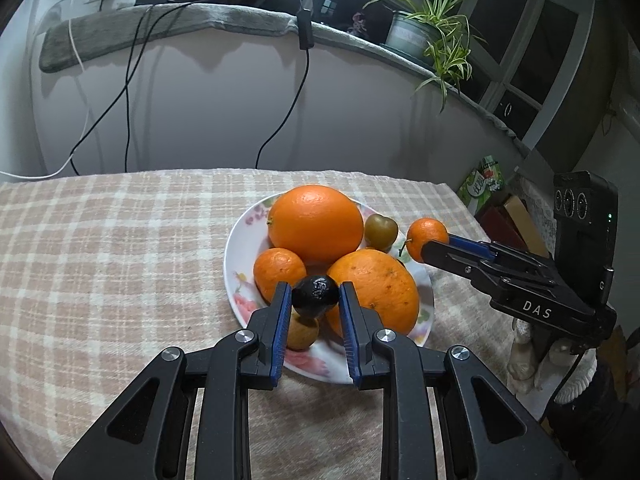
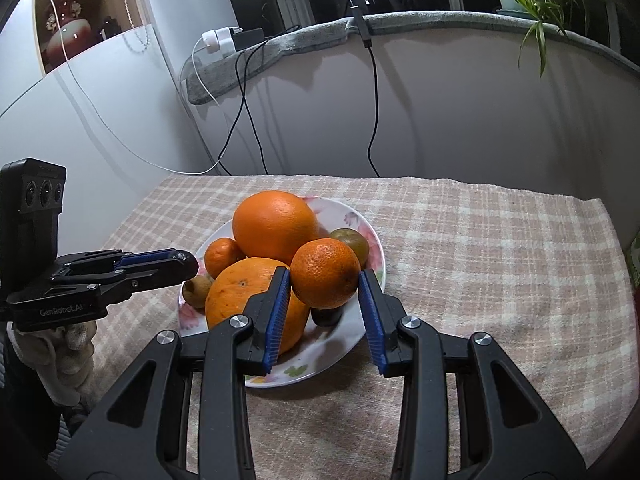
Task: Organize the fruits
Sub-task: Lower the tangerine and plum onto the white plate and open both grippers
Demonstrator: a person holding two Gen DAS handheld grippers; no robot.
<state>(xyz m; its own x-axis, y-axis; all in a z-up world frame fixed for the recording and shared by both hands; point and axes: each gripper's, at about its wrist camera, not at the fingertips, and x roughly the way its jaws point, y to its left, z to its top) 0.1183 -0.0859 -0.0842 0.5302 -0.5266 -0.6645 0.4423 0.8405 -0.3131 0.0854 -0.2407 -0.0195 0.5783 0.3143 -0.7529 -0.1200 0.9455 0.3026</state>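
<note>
- Orange mandarin (image 2: 325,274) sits clamped in our right gripper (image 2: 325,292), above the floral plate (image 2: 352,216).
- Our left gripper (image 1: 315,298) pinches a dark avocado (image 1: 315,295) over the plate's piled fruit.
- Plate rests on the checked counter (image 1: 120,248).

At my twelve o'clock runs a curved sill under a grey fleece runner (image 1: 168,26), with dark window panes (image 2: 256,4) behind it. A green-and-white striped spider plant in a pale round pot (image 1: 416,30) sits at my two o'clock. A white plug adapter (image 2: 218,40) lies at eleven o'clock; its thin white cable (image 2: 100,120) and two black cords (image 1: 128,100) hang down the plain pale wall (image 1: 208,120). Below me spreads a beige-and-cream checked woven tablecloth (image 1: 100,260). A green printed packet (image 1: 482,182) stands at three o'clock.
</note>
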